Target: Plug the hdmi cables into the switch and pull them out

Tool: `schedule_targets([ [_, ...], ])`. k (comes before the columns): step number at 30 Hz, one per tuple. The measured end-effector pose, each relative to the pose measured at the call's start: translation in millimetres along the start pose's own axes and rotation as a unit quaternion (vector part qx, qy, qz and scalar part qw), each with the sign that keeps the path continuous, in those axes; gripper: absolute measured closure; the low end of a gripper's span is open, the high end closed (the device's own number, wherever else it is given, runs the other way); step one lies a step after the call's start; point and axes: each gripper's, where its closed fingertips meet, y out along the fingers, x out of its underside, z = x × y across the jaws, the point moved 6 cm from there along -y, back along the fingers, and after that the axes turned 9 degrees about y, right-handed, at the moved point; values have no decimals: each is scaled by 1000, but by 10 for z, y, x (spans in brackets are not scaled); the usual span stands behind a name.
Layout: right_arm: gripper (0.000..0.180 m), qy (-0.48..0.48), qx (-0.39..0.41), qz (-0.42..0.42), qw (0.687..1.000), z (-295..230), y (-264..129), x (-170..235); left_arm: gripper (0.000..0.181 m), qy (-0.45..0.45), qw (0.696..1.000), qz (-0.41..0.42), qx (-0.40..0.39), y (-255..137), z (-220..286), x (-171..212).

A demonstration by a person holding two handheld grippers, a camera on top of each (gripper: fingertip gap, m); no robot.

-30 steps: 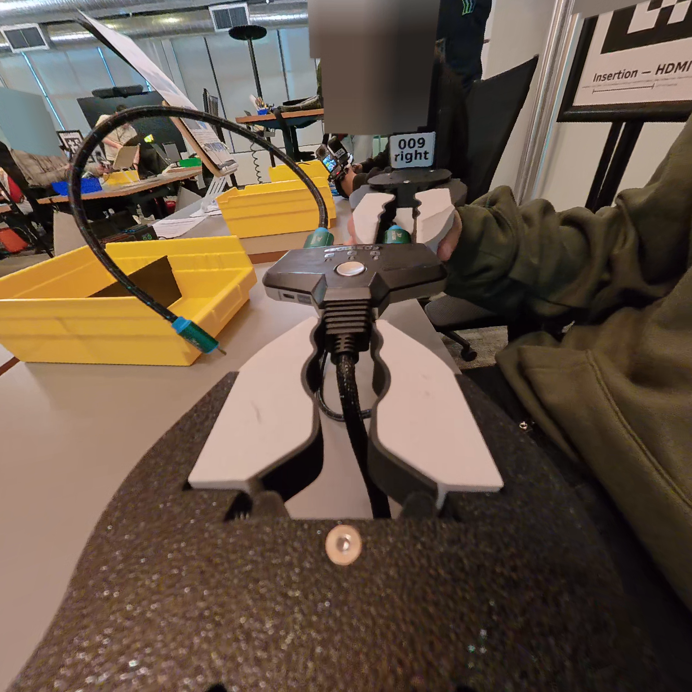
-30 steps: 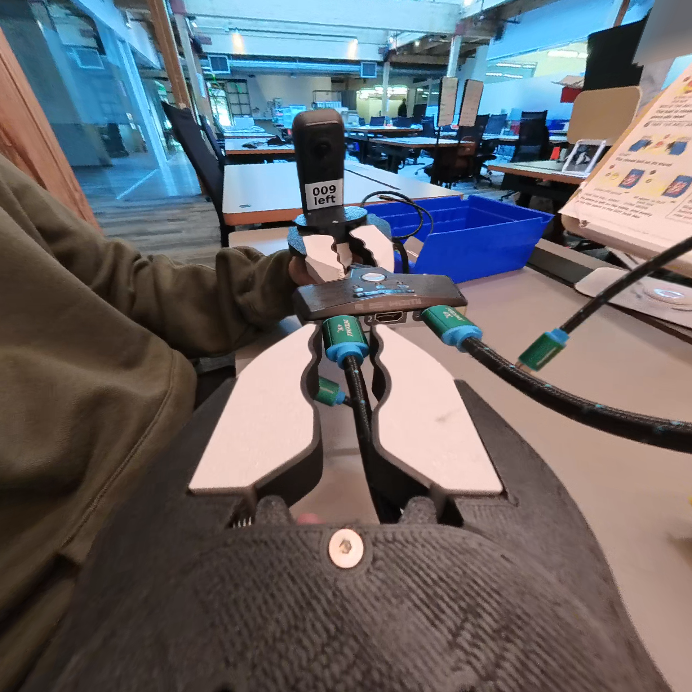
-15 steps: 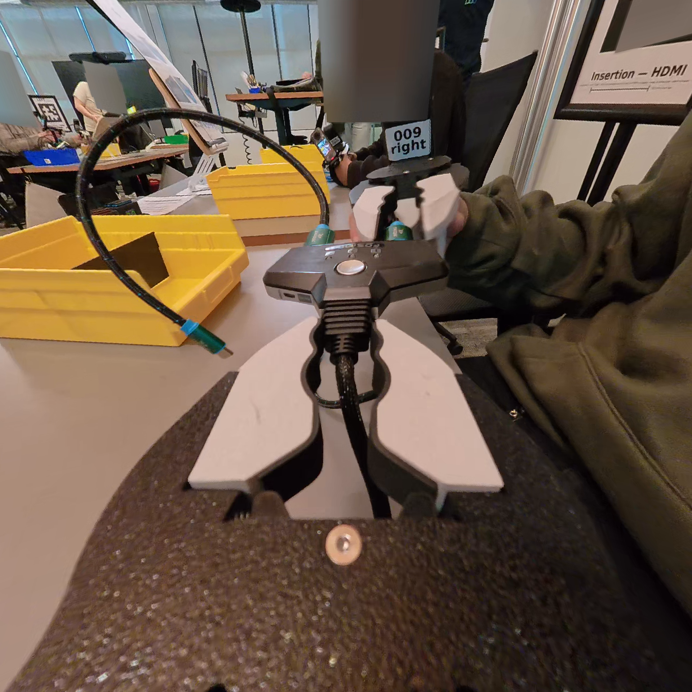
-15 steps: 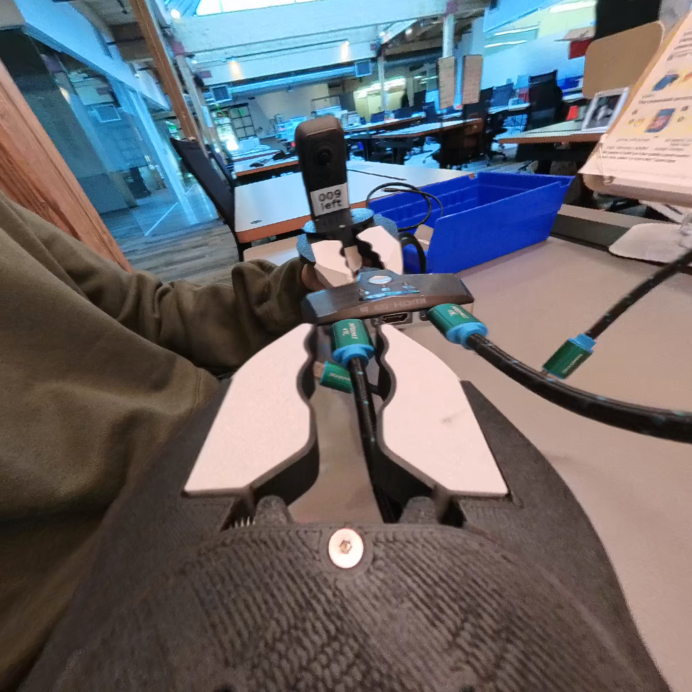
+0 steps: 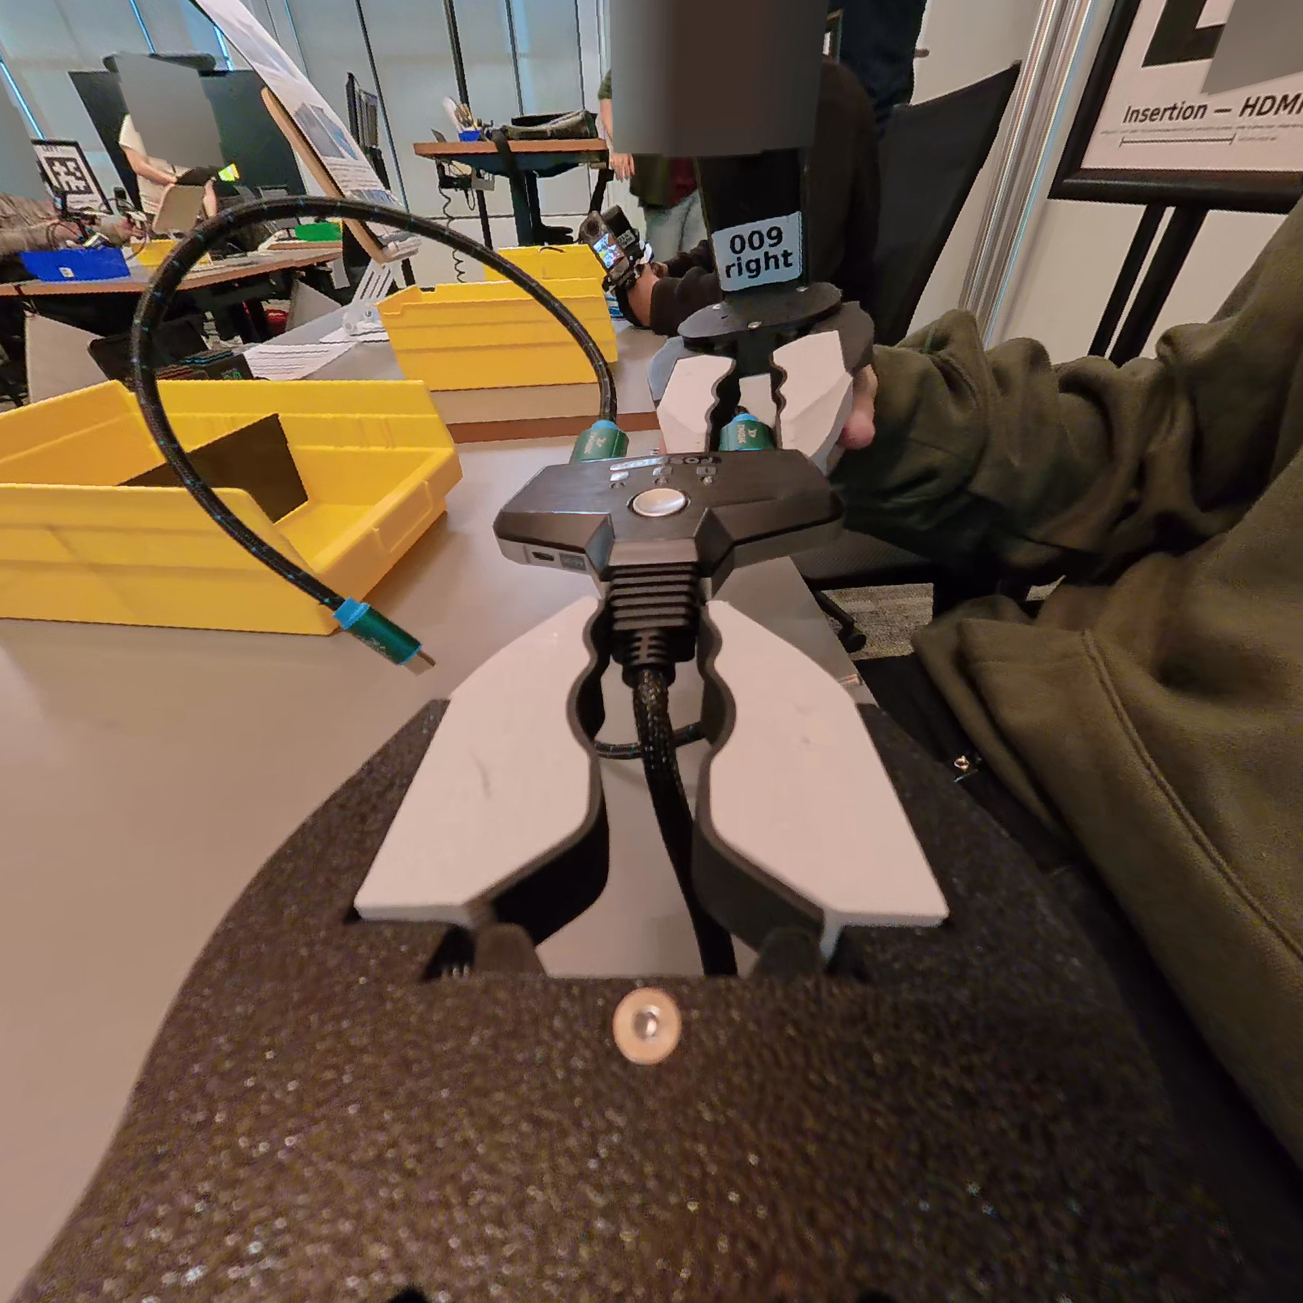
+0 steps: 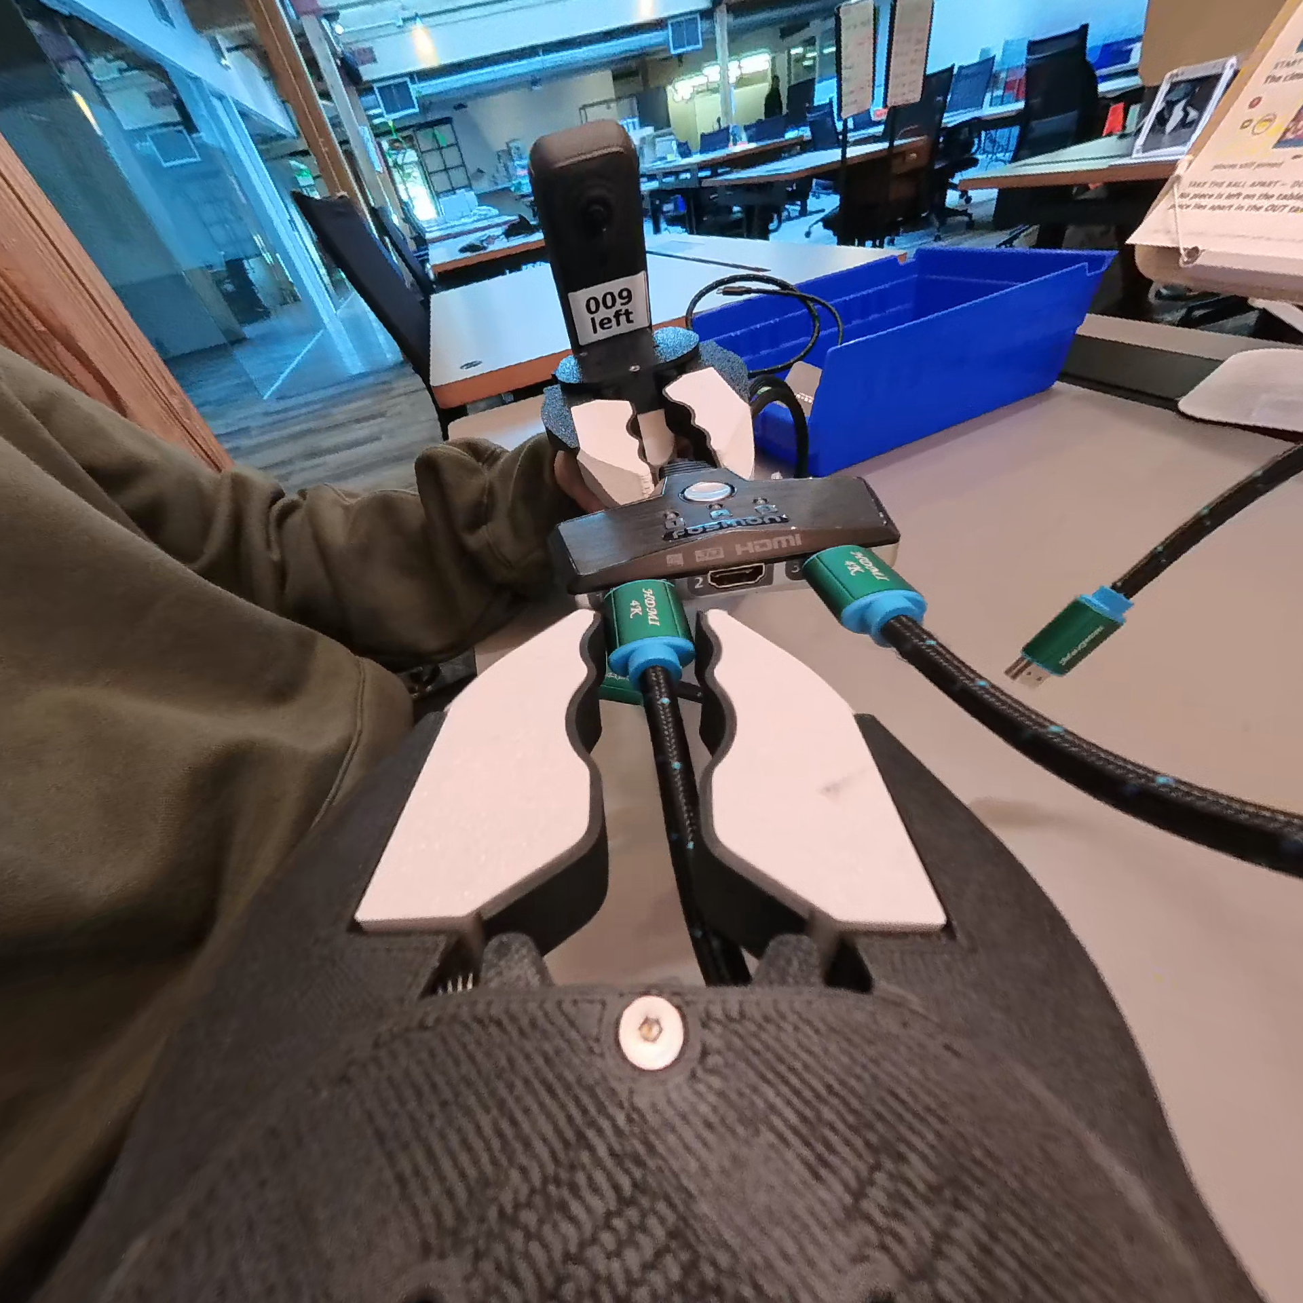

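- Switch (image 6: 719,543), a small black box, is held up off the worktop (image 6: 1057,536) between two facing grippers; it looks light and rigid.
- Left gripper (image 5: 652,634) has its fingers clenched on the ribbed strain relief at the switch's back.
- Right gripper (image 6: 645,634) has its fingers grasping the green plug (image 6: 643,620) seated in the left-hand port; that metal shell is the stiff place to hold, not the braided cable.
- Second plug (image 6: 857,585) sits in the right-hand port; the middle port is empty.
- Loose plug end (image 6: 1065,645) hangs near the worktop's right side.
- Blue bin (image 6: 952,331) stands at the far edge.
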Motion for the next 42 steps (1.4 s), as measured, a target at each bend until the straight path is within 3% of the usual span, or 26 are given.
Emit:
schedule_targets([
  [15, 158, 25, -7, 10, 1000, 13, 64, 0, 158, -16, 1000, 0, -1, -55, -33, 10],
  [30, 158, -54, -2, -30, 998, -39, -13, -108, 159, -2, 1000, -7, -2, -63, 7, -156],
  [42, 158, -14, -33, 18, 999, -101, -20, -120, 159, 8, 1000, 1, 8, -71, 43, -221],
])
